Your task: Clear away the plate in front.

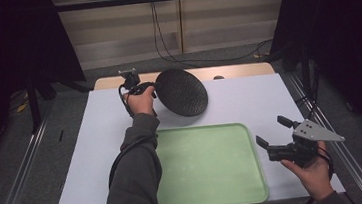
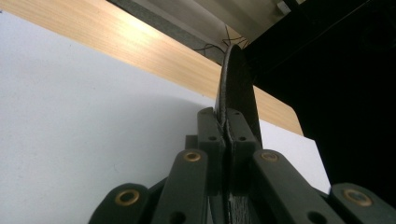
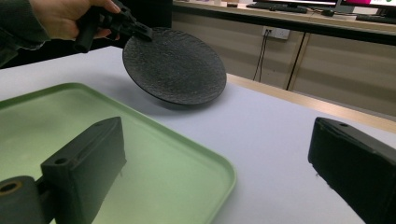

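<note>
Up near the table's (image 1: pixel 249 100) far edge, left tongs (image 1: pixel 153 88) pinch a tilted black plate's (image 1: pixel 182 92) rim; right tongs (image 1: pixel 268 132) gape empty beside the green tray (image 1: pixel 210 169).

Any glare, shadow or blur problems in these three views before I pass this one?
High view: dim, dark corners, black plate readable. Left gripper view: glare on the wooden table edge, left tongs sharp. Right gripper view: right tongs soft up close, plate's shadow on the green tray side.
</note>
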`<state>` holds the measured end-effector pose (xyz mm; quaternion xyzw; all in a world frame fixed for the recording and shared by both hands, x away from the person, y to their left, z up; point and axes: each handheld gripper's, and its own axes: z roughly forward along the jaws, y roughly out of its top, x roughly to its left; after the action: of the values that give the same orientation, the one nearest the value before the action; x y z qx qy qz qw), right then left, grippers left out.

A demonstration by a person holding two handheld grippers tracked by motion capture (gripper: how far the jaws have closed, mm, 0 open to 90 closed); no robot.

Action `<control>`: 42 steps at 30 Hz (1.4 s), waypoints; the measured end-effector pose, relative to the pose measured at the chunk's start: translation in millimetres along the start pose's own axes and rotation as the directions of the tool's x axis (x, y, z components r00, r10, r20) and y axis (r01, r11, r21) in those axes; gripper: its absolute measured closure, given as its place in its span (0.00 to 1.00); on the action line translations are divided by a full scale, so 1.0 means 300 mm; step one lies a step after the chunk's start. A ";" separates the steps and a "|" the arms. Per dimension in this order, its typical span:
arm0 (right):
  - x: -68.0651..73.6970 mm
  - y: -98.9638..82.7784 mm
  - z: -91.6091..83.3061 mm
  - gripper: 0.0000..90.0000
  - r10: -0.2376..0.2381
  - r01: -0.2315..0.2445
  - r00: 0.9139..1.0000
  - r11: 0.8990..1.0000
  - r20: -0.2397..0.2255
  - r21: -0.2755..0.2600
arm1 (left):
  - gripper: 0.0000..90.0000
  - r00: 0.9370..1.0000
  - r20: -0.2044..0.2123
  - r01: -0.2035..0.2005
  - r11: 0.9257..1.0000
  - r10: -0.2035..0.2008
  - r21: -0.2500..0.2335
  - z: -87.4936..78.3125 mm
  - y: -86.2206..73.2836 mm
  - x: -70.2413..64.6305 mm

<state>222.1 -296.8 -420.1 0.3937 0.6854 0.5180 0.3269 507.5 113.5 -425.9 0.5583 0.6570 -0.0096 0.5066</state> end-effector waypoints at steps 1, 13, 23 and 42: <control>0.000 0.000 -0.001 0.04 0.000 0.000 1.000 1.000 0.004 0.002 | 0.97 1.000 0.004 -0.005 1.000 0.005 0.005 -0.006 0.003 0.001; 0.005 0.001 0.000 0.02 -0.002 0.002 1.000 1.000 0.005 -0.002 | 0.97 0.999 0.018 -0.037 0.998 0.036 0.051 -0.068 0.024 -0.009; 0.000 0.001 0.001 0.00 0.016 -0.016 1.000 1.000 0.002 0.000 | 0.97 0.995 0.042 -0.091 0.991 0.087 0.098 -0.126 0.048 -0.033; 0.008 -0.004 0.010 0.00 0.024 -0.024 0.999 1.000 -0.028 0.003 | 0.97 0.986 0.083 -0.158 0.977 0.147 0.146 -0.203 0.046 -0.032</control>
<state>223.3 -293.5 -422.1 0.3952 0.6857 0.5266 0.3105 476.5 146.9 -382.1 0.6431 0.5912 -0.0406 0.4850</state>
